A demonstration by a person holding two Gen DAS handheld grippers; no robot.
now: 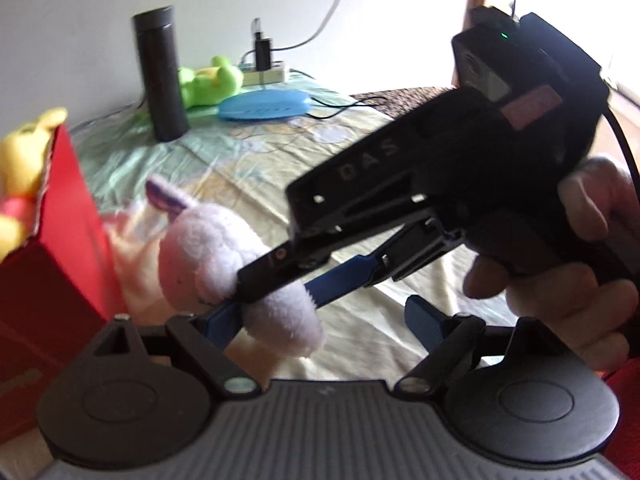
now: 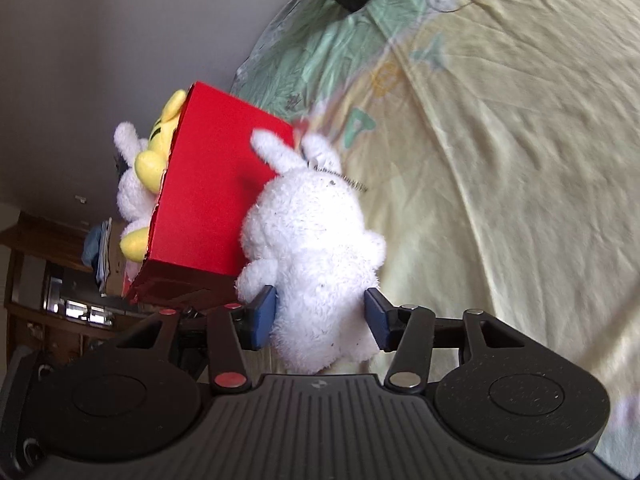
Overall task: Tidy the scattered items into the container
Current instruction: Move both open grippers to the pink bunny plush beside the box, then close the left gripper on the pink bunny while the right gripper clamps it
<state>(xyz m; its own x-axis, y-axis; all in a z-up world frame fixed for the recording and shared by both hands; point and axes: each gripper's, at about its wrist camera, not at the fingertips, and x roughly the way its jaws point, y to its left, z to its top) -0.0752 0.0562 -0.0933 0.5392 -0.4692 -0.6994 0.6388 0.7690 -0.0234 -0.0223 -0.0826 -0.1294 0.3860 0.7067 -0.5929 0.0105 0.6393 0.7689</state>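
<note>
Clamping the white plush rabbit, right gripper holds it just beside the red box, where a yellow plush and another white plush sit. Left gripper spread wide, nothing held. Behind: black flask, green plush, blue case, power strip on yellow sheet.

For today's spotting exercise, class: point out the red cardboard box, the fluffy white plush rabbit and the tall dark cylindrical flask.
Red cardboard box (image 2: pixel 212 184): right wrist view, broad side face.
Fluffy white plush rabbit (image 2: pixel 308 240): right wrist view, its back.
Tall dark cylindrical flask (image 1: pixel 160 76): left wrist view, mid-body.
</note>
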